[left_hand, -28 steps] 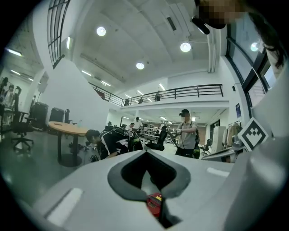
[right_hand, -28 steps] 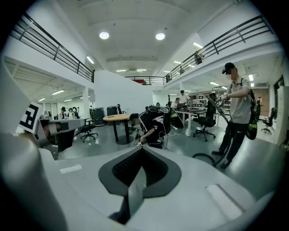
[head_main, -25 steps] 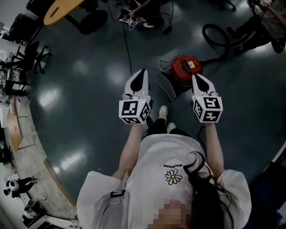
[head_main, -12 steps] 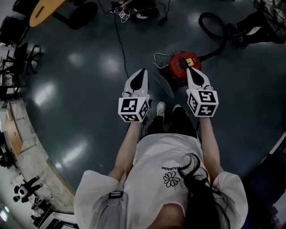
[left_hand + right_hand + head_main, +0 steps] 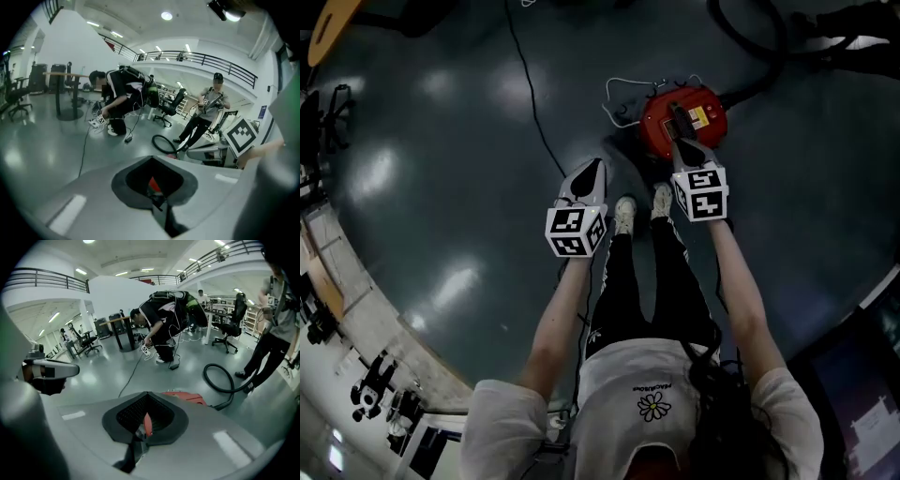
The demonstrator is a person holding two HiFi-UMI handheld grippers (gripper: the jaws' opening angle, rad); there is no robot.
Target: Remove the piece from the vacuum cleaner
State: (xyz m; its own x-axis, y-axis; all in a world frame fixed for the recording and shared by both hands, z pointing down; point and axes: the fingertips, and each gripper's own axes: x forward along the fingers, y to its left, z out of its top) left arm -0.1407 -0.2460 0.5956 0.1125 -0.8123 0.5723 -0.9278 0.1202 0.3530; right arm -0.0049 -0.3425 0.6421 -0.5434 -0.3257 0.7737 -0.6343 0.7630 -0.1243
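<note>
Person has stepped in: vacuum cleaner [image 5: 705,114] now at upper centre-right, right claw [image 5: 684,145] over it, left claw [image 5: 591,169] beside. Both pressed together, empty; nothing removed yet.

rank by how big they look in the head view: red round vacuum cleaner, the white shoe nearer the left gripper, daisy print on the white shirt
1. red round vacuum cleaner, clearly the largest.
2-3. white shoe and daisy print look about alike. The white shirt is nearer the camera, so I won't rank these two.
</note>
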